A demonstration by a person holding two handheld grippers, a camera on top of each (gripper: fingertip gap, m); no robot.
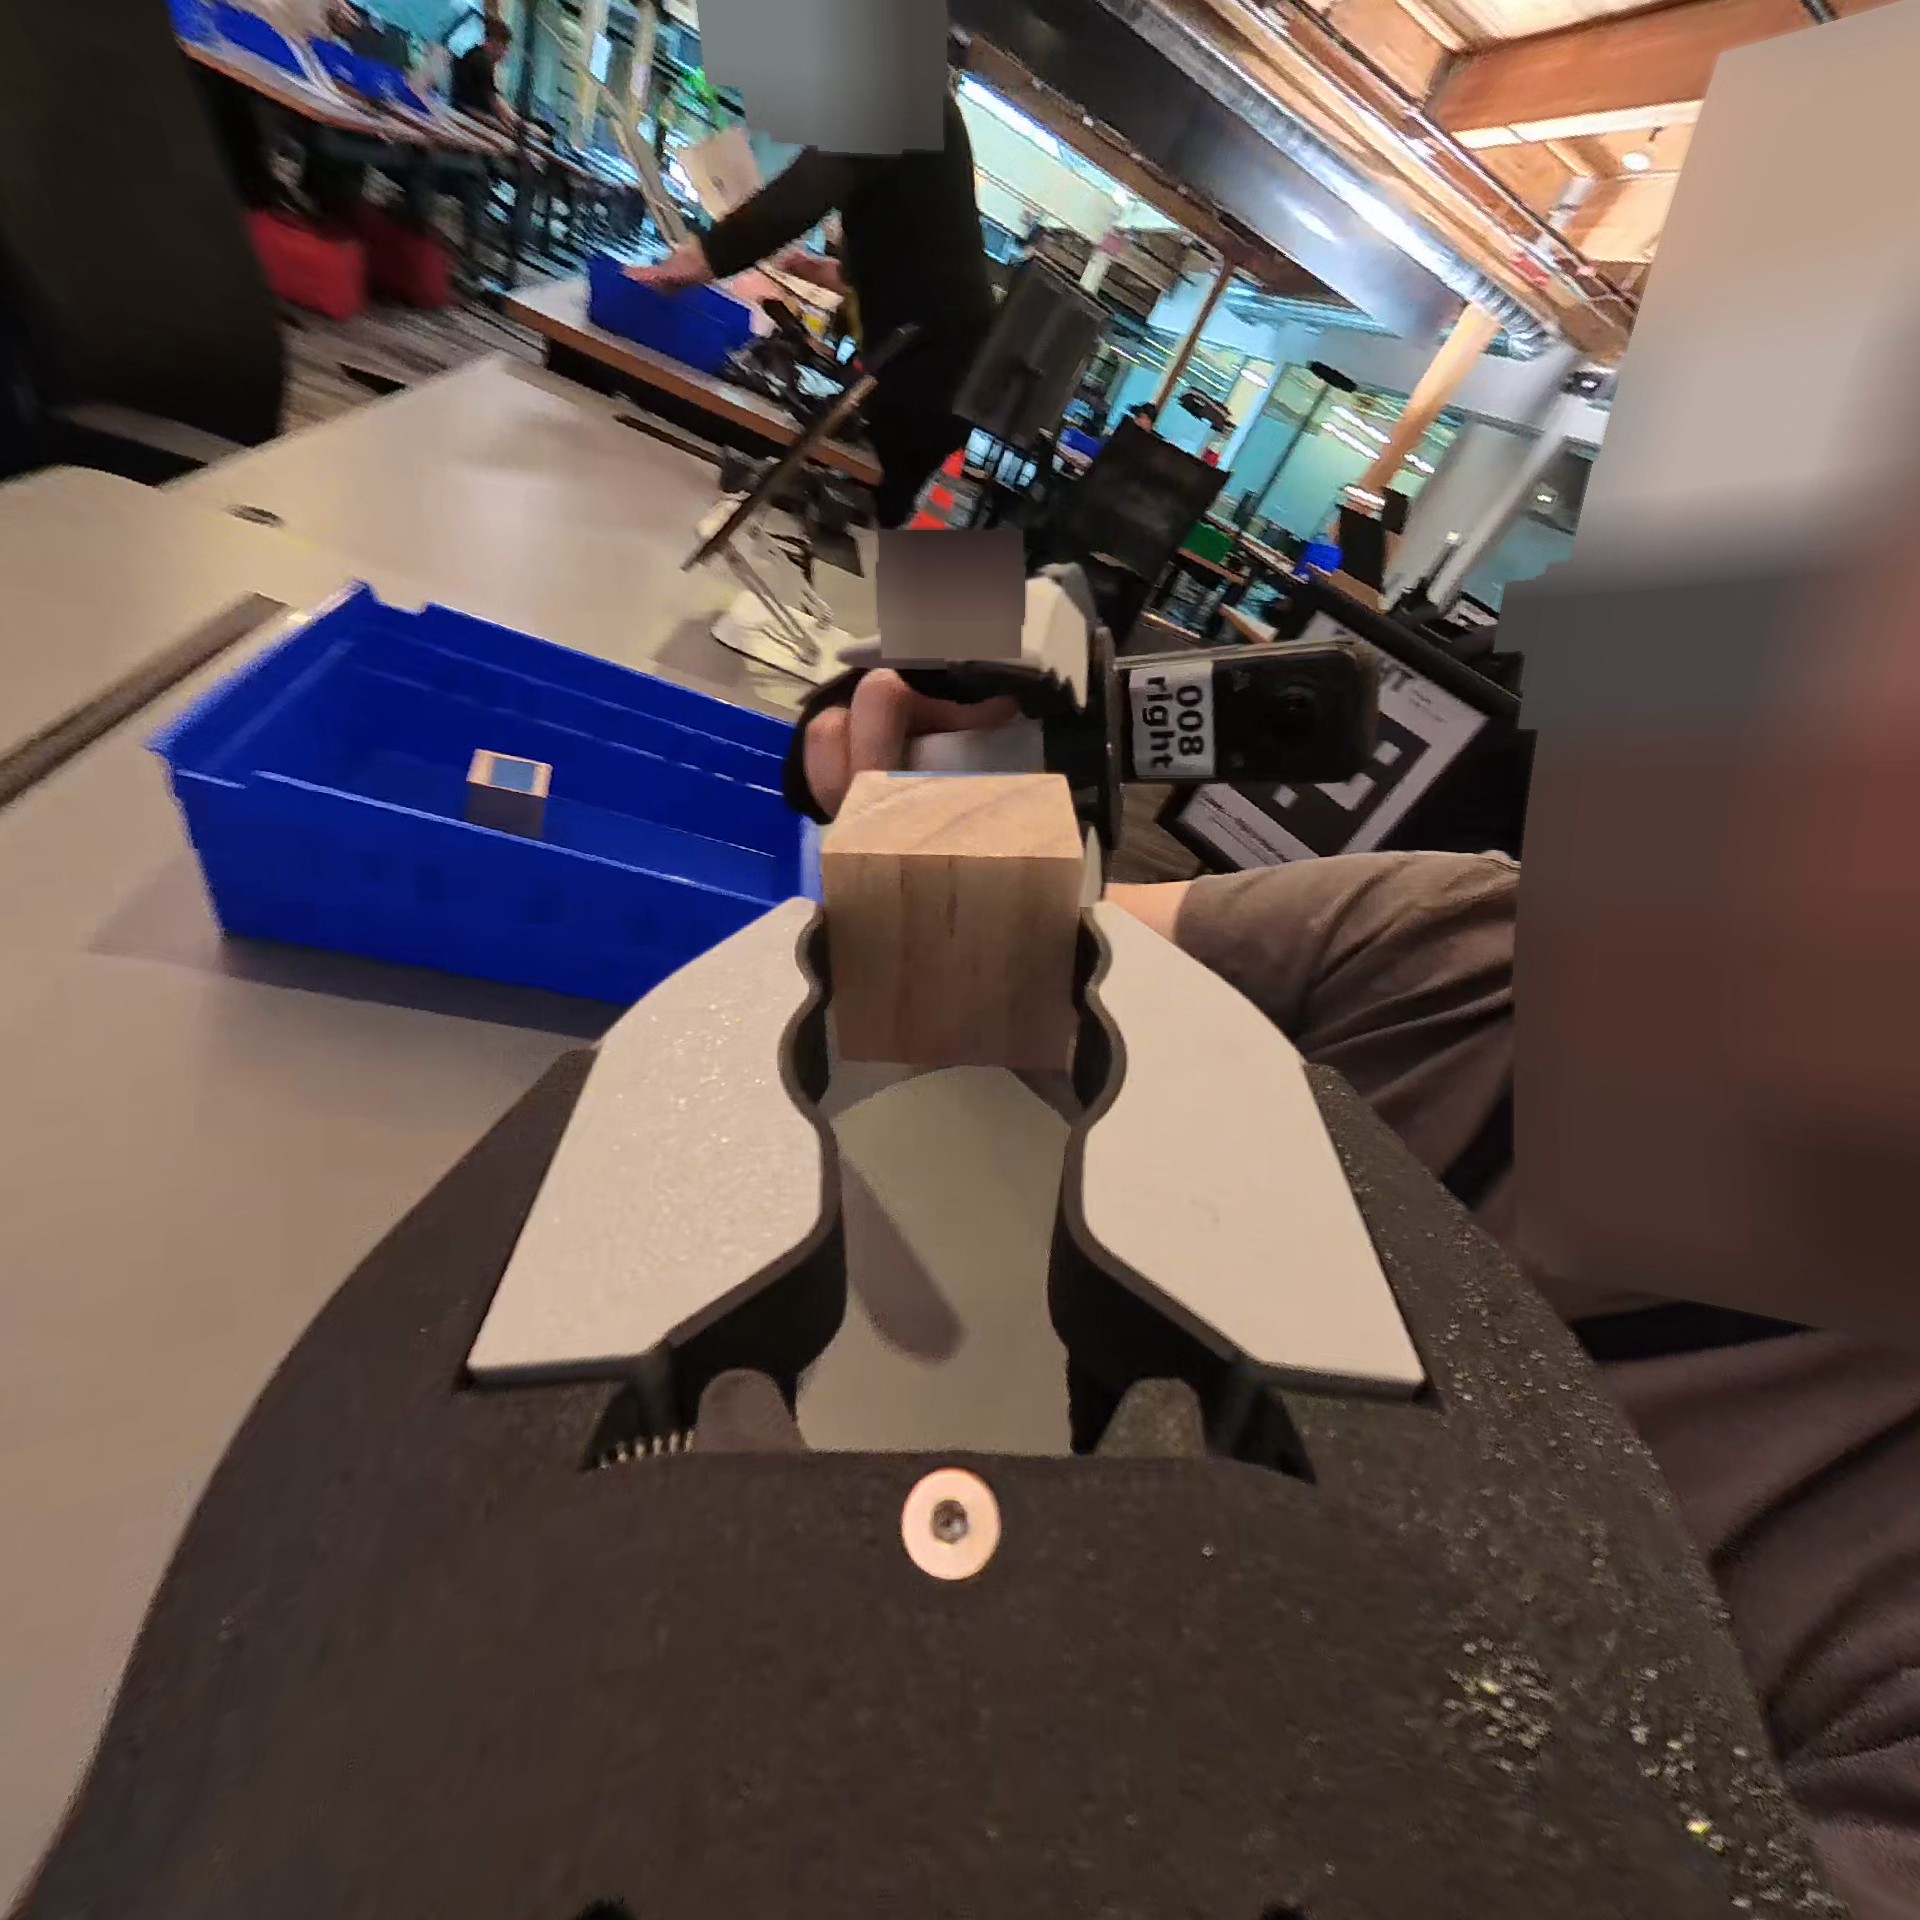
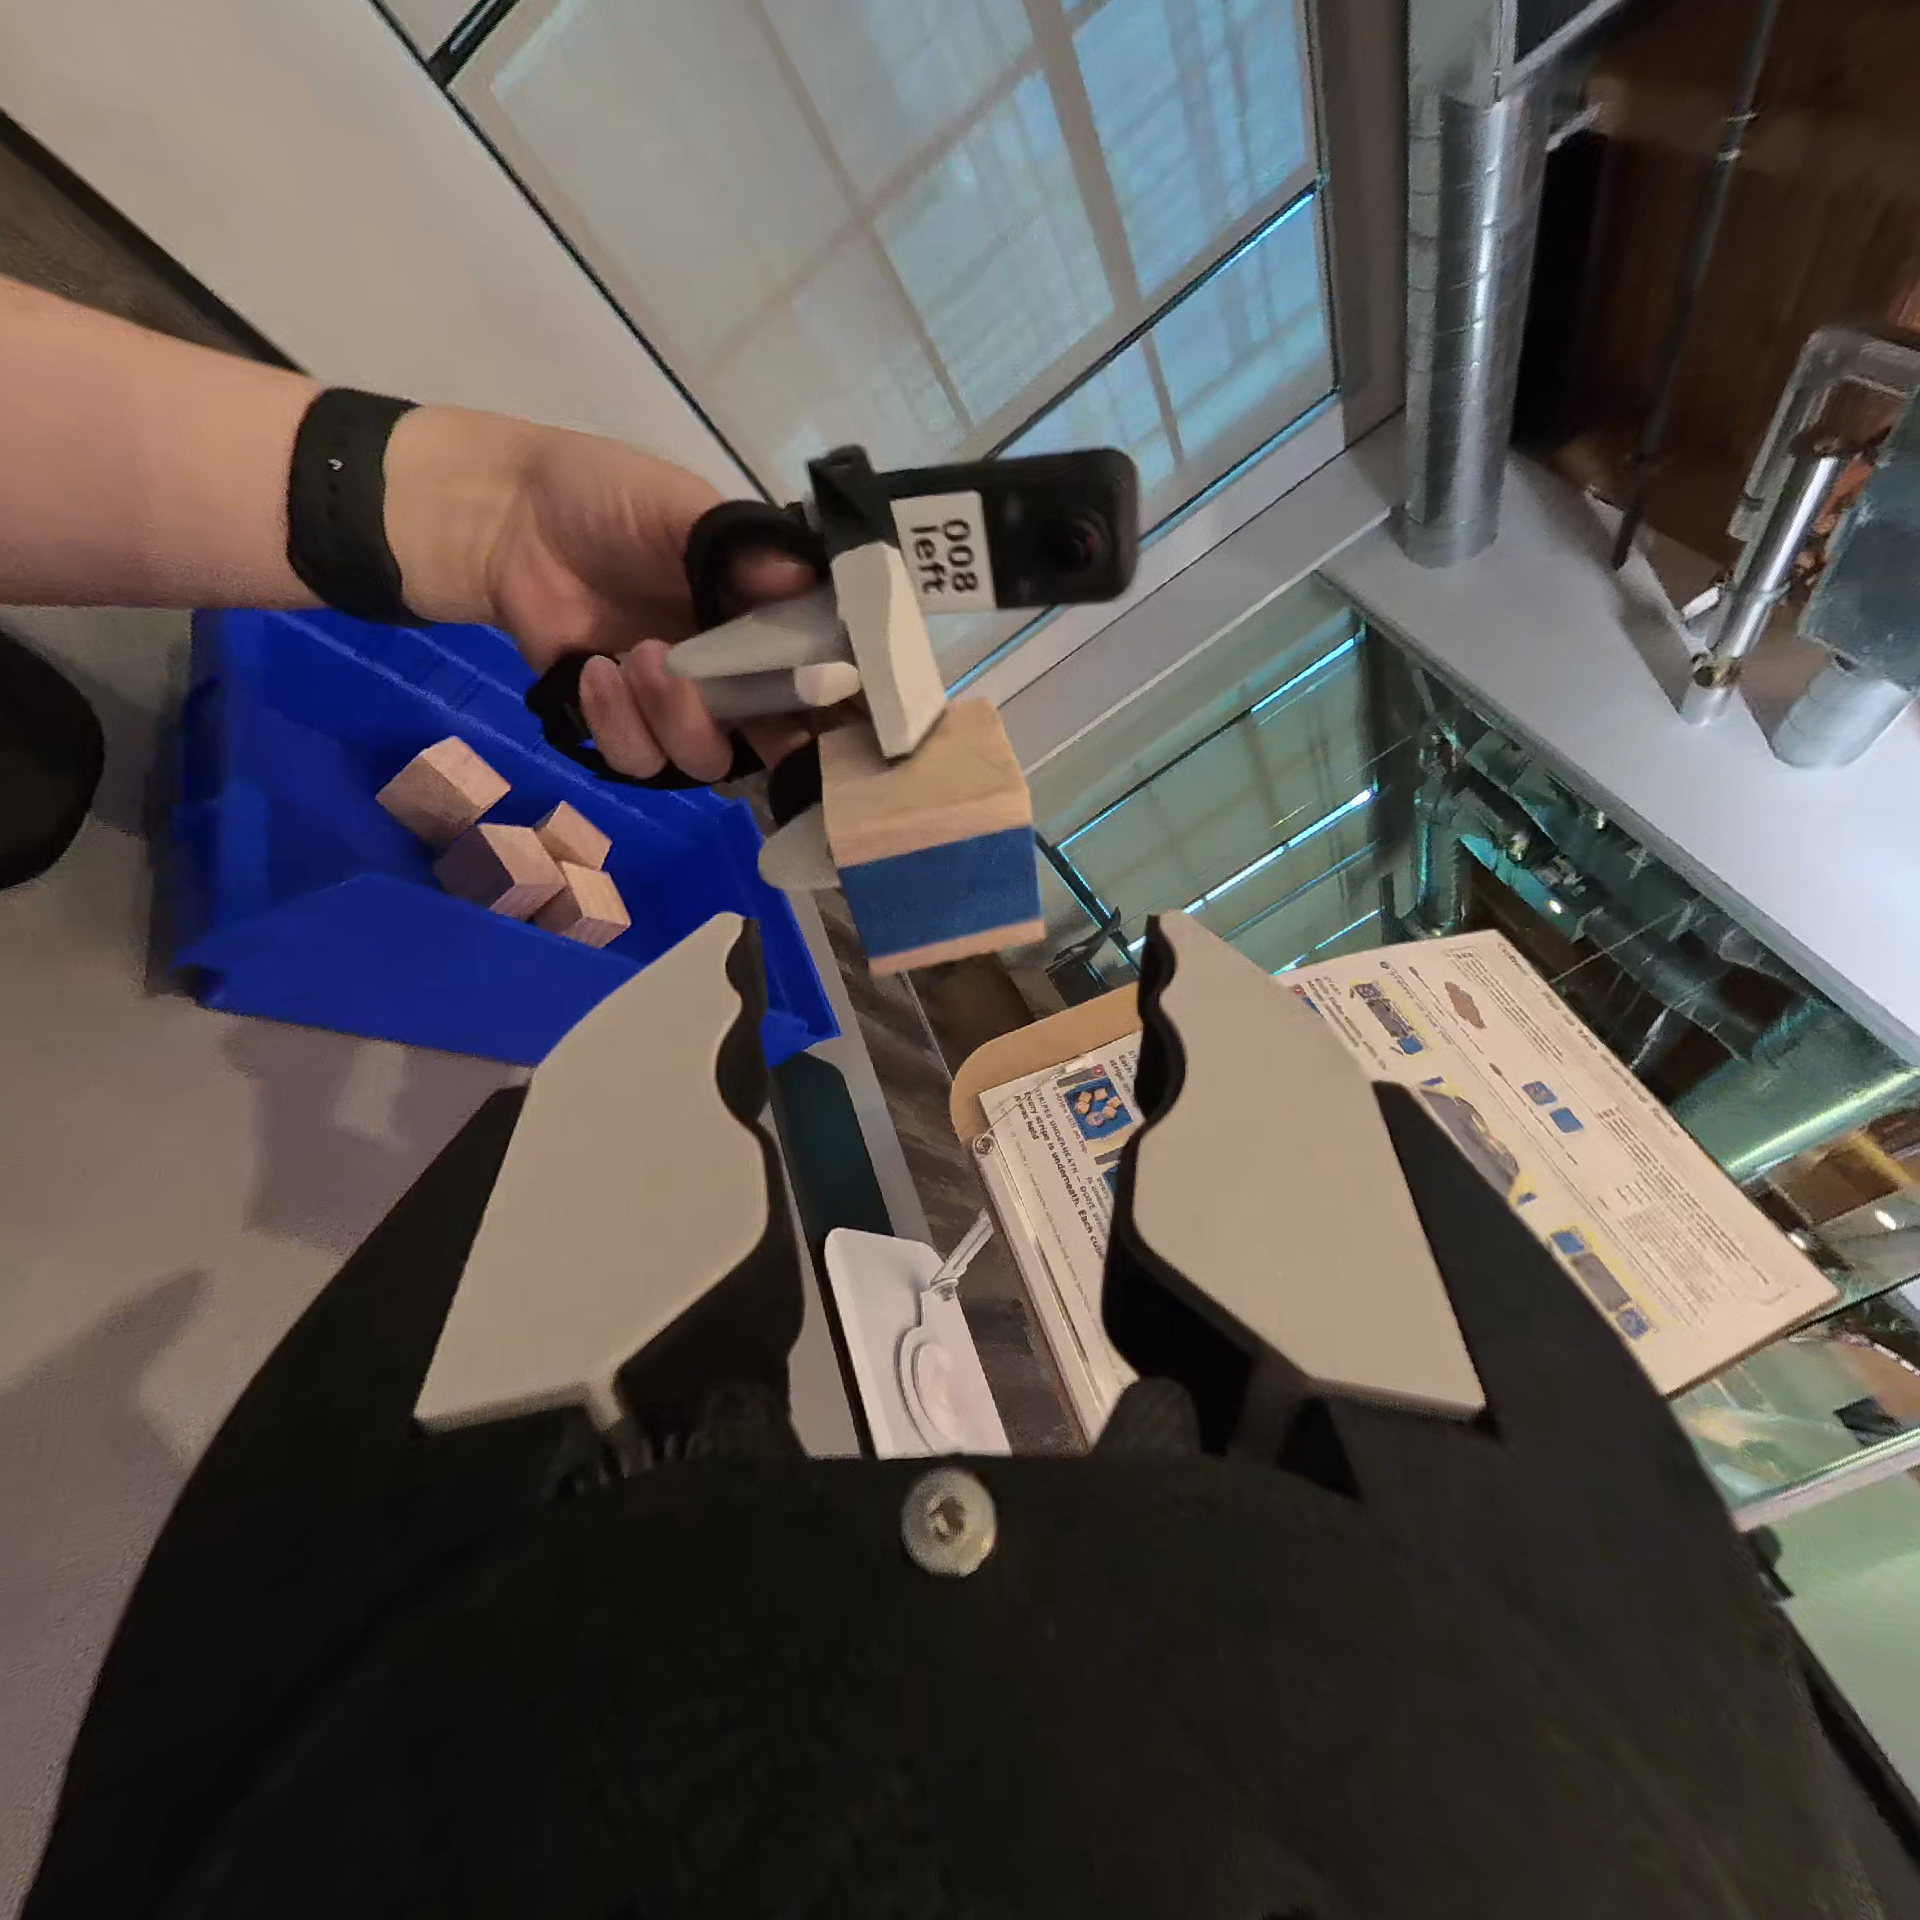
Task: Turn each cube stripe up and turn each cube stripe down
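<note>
My left gripper point(image 1: 951, 940) is shut on a wooden cube point(image 1: 954, 920) and holds it in the air above the grey table point(image 1: 312, 1195). In the right wrist view the same cube point(image 2: 930, 847) shows a blue stripe on the face turned toward my right gripper, with the left gripper's fingers point(image 2: 894, 665) pressing on its sides. My right gripper point(image 2: 945, 971) is open and empty just short of that cube. In the left wrist view the right gripper point(image 1: 1081, 842) shows right behind the cube. Another cube point(image 1: 507, 790) lies stripe up in a blue bin point(image 1: 436, 894).
A second blue bin point(image 2: 343, 956) holds several plain-faced wooden cubes point(image 2: 509, 852). An instruction sheet on a stand point(image 2: 1455, 1132) and a white holder point(image 2: 914, 1340) are near the table's edge. A person's arm in a dark sleeve point(image 1: 1340, 966) is at the right. Another person stands behind.
</note>
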